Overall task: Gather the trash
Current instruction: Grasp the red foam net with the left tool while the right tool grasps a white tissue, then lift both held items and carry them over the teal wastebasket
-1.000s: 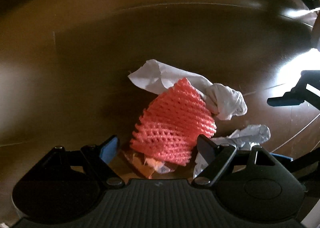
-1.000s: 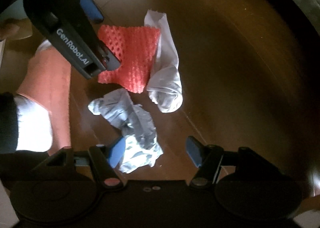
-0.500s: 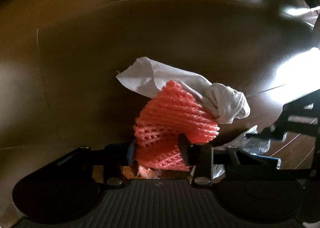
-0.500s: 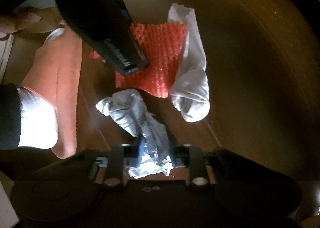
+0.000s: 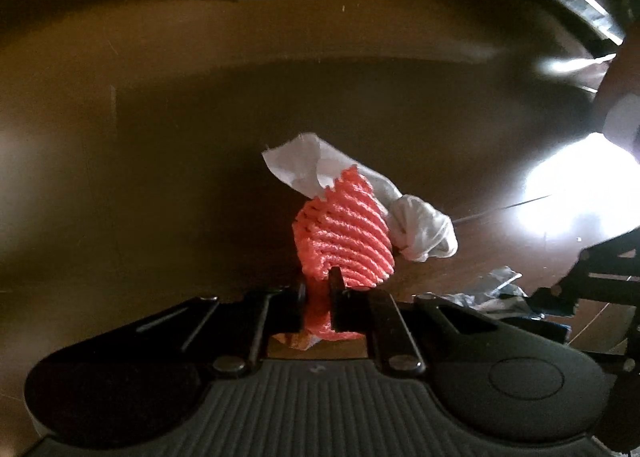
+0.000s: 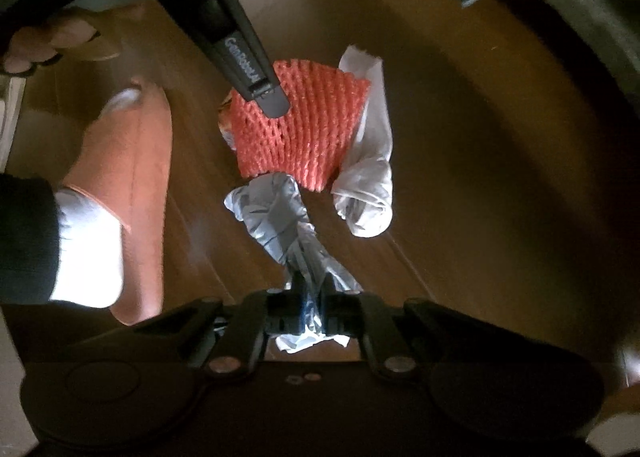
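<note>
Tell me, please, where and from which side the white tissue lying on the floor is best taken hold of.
Probably at the bunched, knotted end of the white tissue, coming down from above. That end is bulky and stands clear of the red foam net, while the flat end lies partly under the net. Both the left gripper and right gripper are full for now.

foam net [image 6: 304,125] between tissue [image 6: 368,177] and slipper [image 6: 128,177], on floor [image 6: 460,177]

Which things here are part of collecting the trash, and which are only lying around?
Part of the job:
- red foam net, clamped in left gripper
- crumpled grey wrapper, clamped in right gripper
- white tissue, on the floor

Only around:
- pink slipper
- wooden floor
</note>
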`<state>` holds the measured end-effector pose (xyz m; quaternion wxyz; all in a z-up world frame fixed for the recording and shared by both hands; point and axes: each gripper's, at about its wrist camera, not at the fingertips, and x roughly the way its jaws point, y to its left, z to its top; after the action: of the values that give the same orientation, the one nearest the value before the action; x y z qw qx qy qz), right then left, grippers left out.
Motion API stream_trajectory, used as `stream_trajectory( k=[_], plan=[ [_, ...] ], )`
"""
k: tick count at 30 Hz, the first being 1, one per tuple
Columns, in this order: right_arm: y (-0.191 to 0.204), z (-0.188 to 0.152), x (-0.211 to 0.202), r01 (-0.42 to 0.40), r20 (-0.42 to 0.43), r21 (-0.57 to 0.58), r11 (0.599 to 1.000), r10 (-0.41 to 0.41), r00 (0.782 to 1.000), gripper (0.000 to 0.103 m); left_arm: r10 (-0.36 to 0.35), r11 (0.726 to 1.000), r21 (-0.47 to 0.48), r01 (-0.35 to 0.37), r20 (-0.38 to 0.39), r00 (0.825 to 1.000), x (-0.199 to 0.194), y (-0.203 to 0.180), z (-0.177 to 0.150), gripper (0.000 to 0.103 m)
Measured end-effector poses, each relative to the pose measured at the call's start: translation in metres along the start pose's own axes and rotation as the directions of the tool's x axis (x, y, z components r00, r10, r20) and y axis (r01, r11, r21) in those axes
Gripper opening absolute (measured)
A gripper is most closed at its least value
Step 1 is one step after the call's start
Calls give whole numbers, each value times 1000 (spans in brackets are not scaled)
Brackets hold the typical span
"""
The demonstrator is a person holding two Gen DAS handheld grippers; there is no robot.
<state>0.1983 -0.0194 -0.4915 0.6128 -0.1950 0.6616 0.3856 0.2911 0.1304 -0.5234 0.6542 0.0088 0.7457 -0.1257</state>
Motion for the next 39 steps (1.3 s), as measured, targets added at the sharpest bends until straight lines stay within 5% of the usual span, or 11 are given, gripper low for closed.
stream_trajectory(
  k=[9,15,26,35,39],
  plan=[
    [-4,-4,-58,91,100,131,987,-104,990,5,-11,994,-108,16,51,999,-27,19,-2,10],
    [-27,-3,-59,110,82,224,968,-131,988,5,-32,980,-196,39,40,999,-14,40,1,10],
    [-36,1,-65,133,95,293,947,-167,981,5,-37,983,-175,49,67,997,-33,39,-5,10],
    [-24,-13,-143,129,214,354,926,-215,953,5,34,991,-132,-10,180,983,-137,20,-26,10],
    [-13,-21,-196,124,307,374,919,-248,919,5,70,997,-38,-63,237,969,-187,-8,-37,10]
  ],
)
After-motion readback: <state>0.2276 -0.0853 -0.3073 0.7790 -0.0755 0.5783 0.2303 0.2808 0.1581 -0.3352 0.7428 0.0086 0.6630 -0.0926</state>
